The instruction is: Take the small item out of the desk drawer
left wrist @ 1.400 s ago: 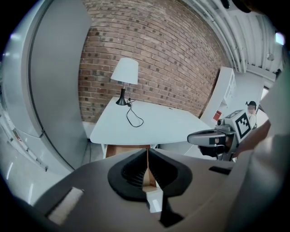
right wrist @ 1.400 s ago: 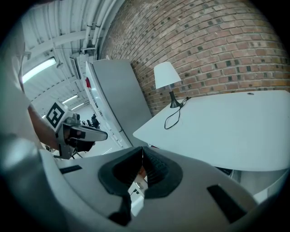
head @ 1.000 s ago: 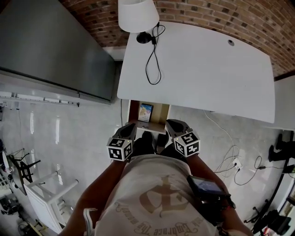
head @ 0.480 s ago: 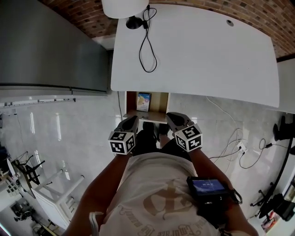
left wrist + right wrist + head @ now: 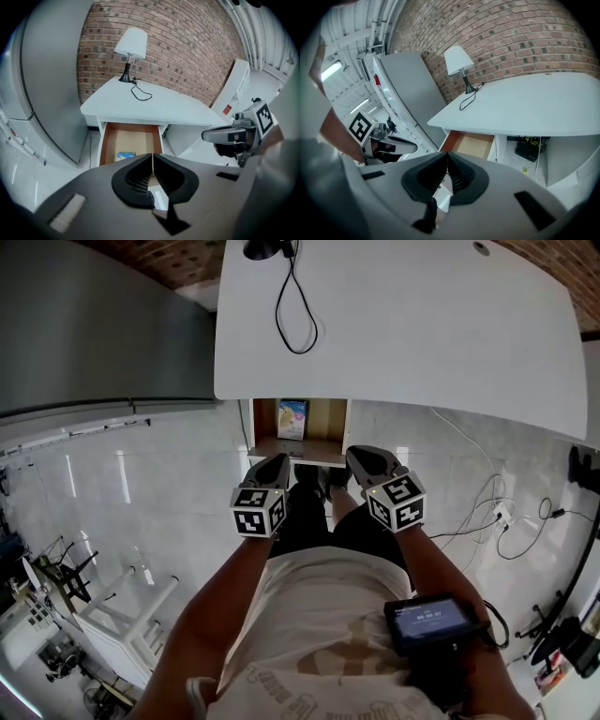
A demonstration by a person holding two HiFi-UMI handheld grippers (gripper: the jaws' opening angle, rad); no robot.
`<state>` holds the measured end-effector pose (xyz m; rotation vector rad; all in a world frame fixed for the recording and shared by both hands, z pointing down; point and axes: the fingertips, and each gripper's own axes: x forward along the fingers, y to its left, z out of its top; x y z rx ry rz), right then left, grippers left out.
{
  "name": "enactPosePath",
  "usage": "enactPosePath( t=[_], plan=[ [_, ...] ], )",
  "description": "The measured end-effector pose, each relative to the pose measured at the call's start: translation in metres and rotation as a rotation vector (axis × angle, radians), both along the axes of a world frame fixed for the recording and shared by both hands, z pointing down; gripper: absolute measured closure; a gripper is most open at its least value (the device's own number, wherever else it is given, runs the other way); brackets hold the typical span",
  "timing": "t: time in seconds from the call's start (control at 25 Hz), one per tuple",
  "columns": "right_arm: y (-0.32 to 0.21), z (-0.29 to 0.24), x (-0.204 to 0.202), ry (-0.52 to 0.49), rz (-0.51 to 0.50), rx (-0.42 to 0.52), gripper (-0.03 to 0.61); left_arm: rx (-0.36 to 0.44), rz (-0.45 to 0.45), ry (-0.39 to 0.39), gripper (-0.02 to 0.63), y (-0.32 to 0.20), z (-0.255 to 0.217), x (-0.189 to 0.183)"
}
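Closest in, both grippers are held out side by side at waist height, pointing ahead. The left gripper (image 5: 153,157) has its fingers pressed together along their full length with nothing between them. The right gripper (image 5: 446,157) is the same: fingers shut flat against each other, holding nothing. Each gripper shows off to the side in the other's view, level with it and apart from it.

Beyond and below both sets of fingertips is the desk drawer (image 5: 129,140), pulled open, its brown wooden inside exposed. The small item (image 5: 125,155), a flat blue-and-yellow piece, lies on the drawer floor in the left half. It sits ahead of the left fingers and slightly to their left, and further left of the right fingers. Neither gripper touches it or the drawer.

Past the drawer, above fingertip level, spreads the white desk (image 5: 403,324). At its far left corner, straight ahead of the left fingers, stands a lamp (image 5: 131,44) with a white shade and a black cable (image 5: 291,315) looped on the desktop. A grey cabinet (image 5: 94,324) stands left of the left fingers, and a brick wall (image 5: 187,42) closes the scene behind the desk.
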<state>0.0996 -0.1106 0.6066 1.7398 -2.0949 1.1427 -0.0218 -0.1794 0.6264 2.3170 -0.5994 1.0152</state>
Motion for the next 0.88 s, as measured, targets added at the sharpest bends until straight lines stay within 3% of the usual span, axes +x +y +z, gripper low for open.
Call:
enactPosePath(
  t=[0.48, 0.88],
  plan=[
    [-0.003, 0.033, -0.019, -0.029, 0.003, -0.024, 0.572, -0.06, -0.018, -0.024, 0.6, 0.002, 0.039, -0.02],
    [0.004, 0.056, -0.015, -0.048, 0.014, -0.04, 0.572, -0.078, -0.042, -0.038, 0.597, -0.003, 0.069, -0.008]
  ],
)
